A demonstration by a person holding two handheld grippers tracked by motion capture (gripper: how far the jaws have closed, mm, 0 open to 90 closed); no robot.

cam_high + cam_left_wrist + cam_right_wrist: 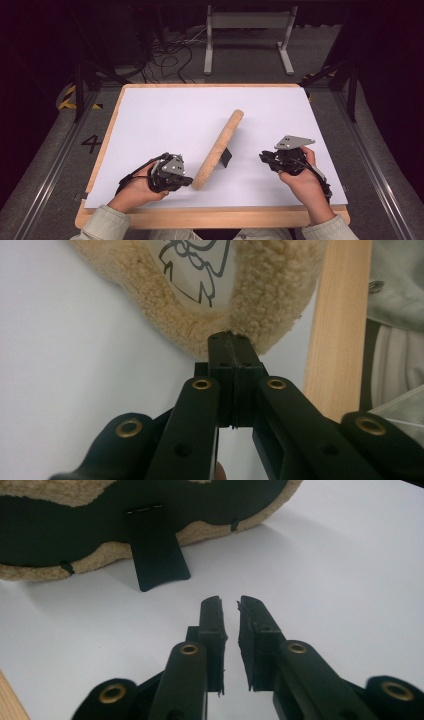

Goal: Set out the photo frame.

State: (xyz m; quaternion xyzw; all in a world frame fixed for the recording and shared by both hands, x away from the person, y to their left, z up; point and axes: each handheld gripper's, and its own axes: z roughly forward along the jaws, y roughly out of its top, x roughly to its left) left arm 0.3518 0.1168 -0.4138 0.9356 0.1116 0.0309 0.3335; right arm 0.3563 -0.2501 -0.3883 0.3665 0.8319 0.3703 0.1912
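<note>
A picture frame [218, 149] with a tan fleece border stands on edge, running diagonally across the white table top [165, 120]. Its black prop leg [226, 157] faces my right side. My left gripper [189, 181] is shut, and its tips touch the frame's near end. In the left gripper view the closed jaws [230, 342] meet the fleece border [260, 300] below a line drawing [195, 270]. My right gripper [262, 156] rests on the table to the right of the frame. Its jaws [229, 602] stand a narrow gap apart with nothing between them, pointing at the prop leg [157, 555] and black back [100, 515].
The table's wooden front edge [210, 217] runs just behind both hands and also shows in the left gripper view [340, 330], beside a sleeve [395, 340]. On the floor beyond the table are a grey metal stand [247, 22] and cables [170, 60].
</note>
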